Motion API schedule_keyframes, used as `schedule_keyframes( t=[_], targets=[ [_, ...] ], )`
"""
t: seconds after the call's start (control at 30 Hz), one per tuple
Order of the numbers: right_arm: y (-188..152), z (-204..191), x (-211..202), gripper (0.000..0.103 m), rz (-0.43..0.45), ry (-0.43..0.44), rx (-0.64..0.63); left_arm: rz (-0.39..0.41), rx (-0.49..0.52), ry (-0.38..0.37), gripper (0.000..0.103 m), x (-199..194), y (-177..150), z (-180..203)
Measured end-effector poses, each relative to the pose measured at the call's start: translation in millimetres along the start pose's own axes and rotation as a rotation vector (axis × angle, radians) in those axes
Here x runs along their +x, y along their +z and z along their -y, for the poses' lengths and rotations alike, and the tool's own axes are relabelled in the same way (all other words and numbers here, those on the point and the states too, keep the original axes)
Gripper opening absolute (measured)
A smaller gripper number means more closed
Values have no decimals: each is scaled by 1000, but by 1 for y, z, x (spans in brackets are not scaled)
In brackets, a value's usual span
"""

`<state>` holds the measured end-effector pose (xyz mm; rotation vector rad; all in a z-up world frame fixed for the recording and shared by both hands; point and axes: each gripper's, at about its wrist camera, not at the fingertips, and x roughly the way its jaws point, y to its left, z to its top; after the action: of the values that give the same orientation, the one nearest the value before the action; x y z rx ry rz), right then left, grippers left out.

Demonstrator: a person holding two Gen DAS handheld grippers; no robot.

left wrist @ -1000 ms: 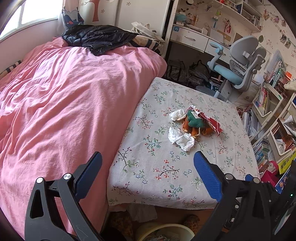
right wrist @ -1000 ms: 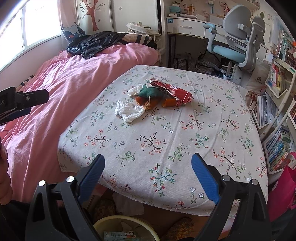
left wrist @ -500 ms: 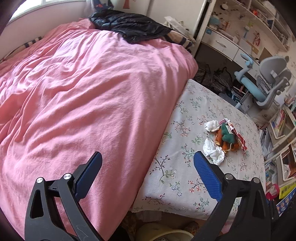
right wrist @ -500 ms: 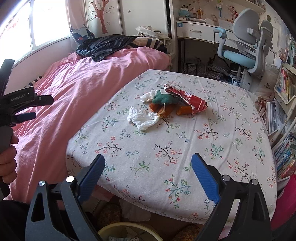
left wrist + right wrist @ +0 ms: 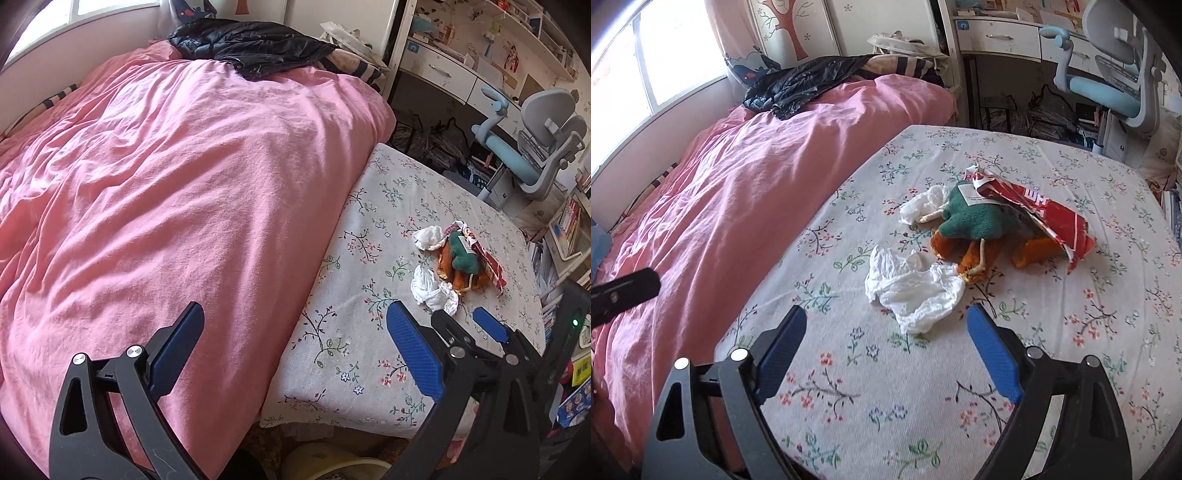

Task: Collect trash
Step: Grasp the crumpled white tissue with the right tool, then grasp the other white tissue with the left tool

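A heap of trash lies on the floral tablecloth (image 5: 1052, 332): a crumpled white tissue (image 5: 912, 291) nearest me, a second white tissue (image 5: 923, 206) behind it, a torn red wrapper (image 5: 1045, 218), orange scraps (image 5: 971, 254) and a green plush piece (image 5: 975, 218). My right gripper (image 5: 886, 343) is open and empty, low over the cloth just in front of the near tissue. My left gripper (image 5: 295, 343) is open and empty, over the pink bed's edge, left of the table. The heap also shows in the left wrist view (image 5: 458, 258).
A pink duvet (image 5: 166, 184) covers the bed beside the table, with a black jacket (image 5: 255, 48) at its far end. A grey and blue desk chair (image 5: 1119, 74), a desk and bookshelves stand behind and to the right. A pale bin rim (image 5: 332, 461) shows under the table's near edge.
My right gripper has moved forward and down toward the near tissue. My left gripper has swung left over the bed, so the trash now sits at its right.
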<state>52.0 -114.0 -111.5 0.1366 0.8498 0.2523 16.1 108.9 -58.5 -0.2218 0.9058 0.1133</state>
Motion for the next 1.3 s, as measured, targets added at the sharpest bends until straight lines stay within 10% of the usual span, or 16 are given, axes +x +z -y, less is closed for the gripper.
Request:
schedule_keyframes(
  t=[0.17, 0.33, 0.63, 1.0, 1.2, 1.3],
  targets=[
    [4, 8, 23, 62, -48, -47, -10, 4, 29, 9, 96, 5, 3, 8],
    [-5, 23, 5, 13, -103, -6, -47, 1, 126, -28, 95, 21, 10, 42],
    [-29, 68, -53, 11, -128, 36, -46, 28, 317, -116, 95, 88, 52, 113],
    [-11, 95, -31, 11, -162, 107, 29, -29, 445, -156, 91, 165, 67, 172],
    [-13, 98, -24, 11, -190, 126, 18, -70, 443, -207, 62, 188, 65, 183],
    [-14, 98, -26, 11, -189, 131, 21, -90, 409, -273, 18, 184, 65, 179]
  ],
)
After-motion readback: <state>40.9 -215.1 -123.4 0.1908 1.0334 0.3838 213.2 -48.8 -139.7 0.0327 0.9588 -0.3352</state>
